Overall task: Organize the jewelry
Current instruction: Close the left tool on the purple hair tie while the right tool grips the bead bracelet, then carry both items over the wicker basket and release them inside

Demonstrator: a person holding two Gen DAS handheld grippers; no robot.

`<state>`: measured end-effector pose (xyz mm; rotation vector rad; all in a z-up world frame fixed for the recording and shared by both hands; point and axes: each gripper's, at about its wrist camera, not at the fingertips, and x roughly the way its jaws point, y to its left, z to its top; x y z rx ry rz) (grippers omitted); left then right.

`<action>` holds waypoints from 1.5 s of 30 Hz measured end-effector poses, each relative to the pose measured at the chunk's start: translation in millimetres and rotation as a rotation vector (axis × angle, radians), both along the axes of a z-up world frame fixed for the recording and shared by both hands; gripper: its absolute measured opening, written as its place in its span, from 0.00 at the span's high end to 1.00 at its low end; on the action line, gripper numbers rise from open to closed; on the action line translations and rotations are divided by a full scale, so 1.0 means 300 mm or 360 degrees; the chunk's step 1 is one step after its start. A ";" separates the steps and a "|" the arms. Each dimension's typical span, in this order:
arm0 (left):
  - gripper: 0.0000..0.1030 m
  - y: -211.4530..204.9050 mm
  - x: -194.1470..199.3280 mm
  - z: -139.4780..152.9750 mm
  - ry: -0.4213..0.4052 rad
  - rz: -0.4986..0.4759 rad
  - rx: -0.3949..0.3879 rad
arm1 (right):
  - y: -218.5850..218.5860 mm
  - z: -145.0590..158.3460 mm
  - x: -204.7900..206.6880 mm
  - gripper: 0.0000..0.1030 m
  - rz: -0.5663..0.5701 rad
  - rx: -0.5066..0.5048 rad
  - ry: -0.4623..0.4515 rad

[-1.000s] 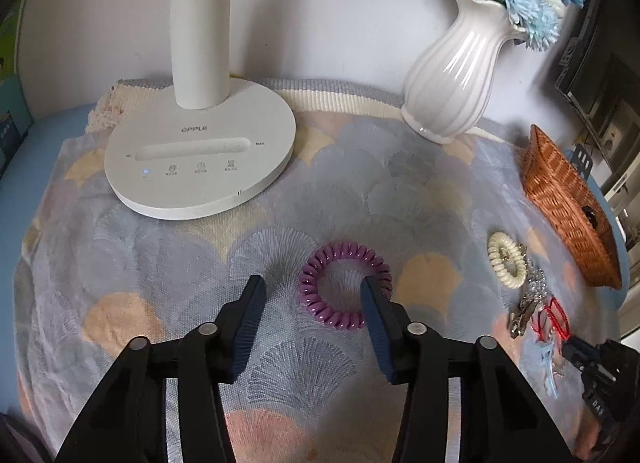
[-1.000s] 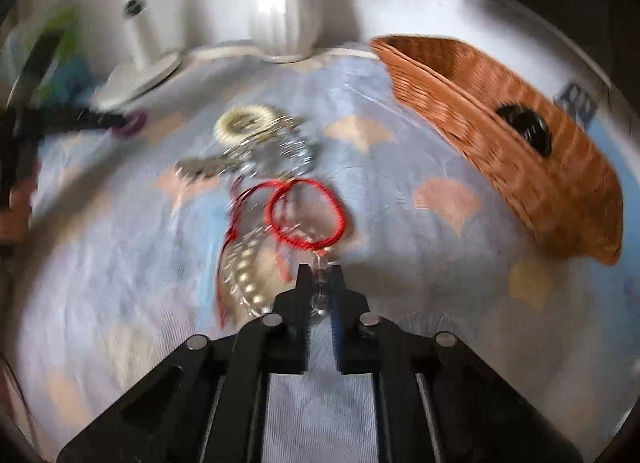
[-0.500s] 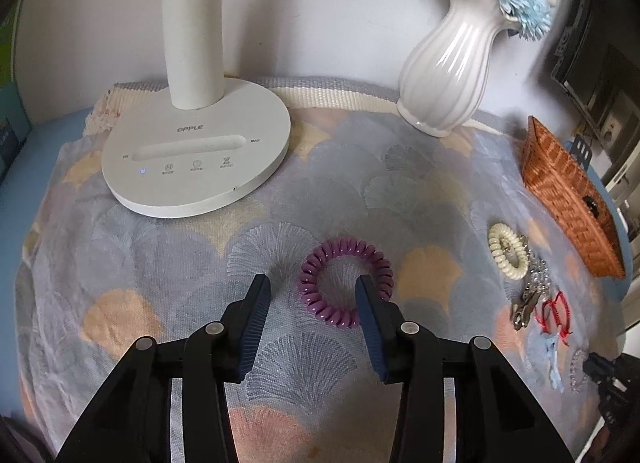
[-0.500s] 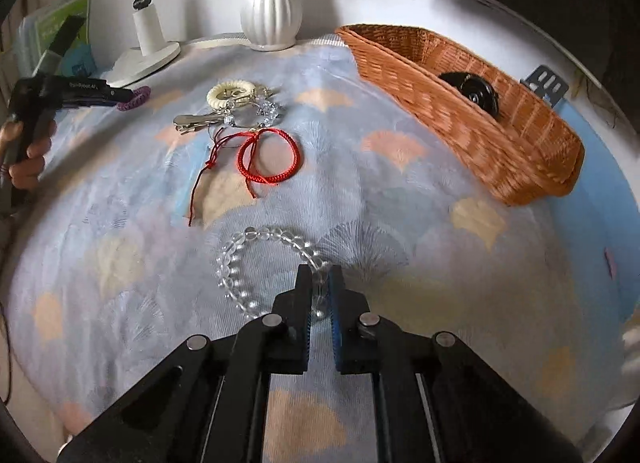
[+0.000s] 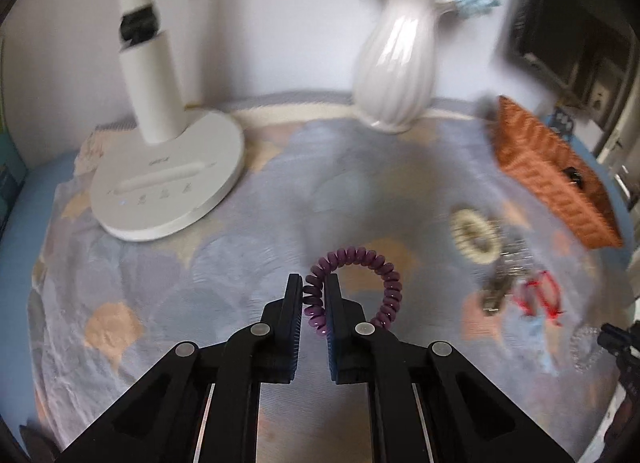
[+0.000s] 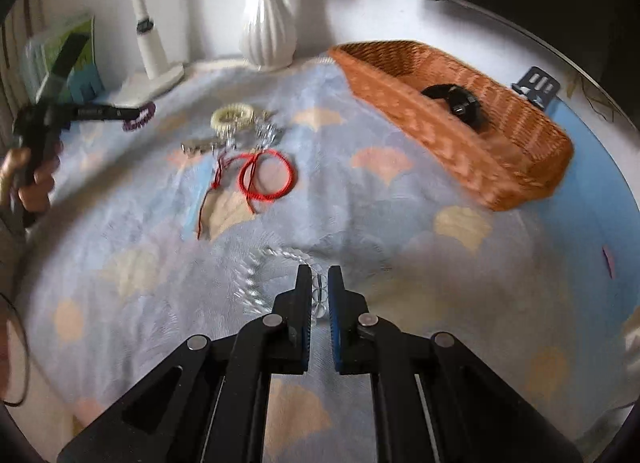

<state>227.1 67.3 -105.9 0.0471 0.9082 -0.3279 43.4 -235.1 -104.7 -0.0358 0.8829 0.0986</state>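
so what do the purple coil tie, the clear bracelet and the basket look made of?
Purple coil tie: glossy, smooth plastic by the look, in telephone-cord loops; pinched in the left gripper.
Clear bracelet: round see-through beads, glass or acrylic, cannot tell which; pinched in the right gripper.
Basket: woven wicker or rattan, matte orange-brown, visible weave.

Bare cloth between red cord and wicker basket; lamp base, vase behind.
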 end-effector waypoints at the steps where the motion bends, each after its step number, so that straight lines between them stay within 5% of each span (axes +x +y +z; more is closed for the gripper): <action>1: 0.90 -0.015 -0.012 0.015 -0.0006 -0.0024 0.0003 | -0.014 0.019 -0.012 0.91 -0.0007 0.0009 -0.0016; 15: 0.90 -0.480 -0.142 0.319 -0.0268 -0.0482 0.0034 | -0.238 0.330 -0.066 0.91 -0.0158 -0.0054 -0.0342; 21: 0.90 -0.754 -0.088 0.361 -0.0219 -0.0649 -0.0063 | -0.397 0.421 0.044 0.91 -0.0313 -0.0032 -0.0495; 33: 0.90 -1.170 -0.039 0.190 -0.0075 -0.0837 -0.0005 | -0.590 0.245 0.353 0.91 -0.0325 0.0142 -0.0279; 45: 0.89 -1.253 -0.046 0.088 0.0026 -0.0870 0.0033 | -0.633 0.158 0.405 0.90 -0.0287 0.0253 -0.0161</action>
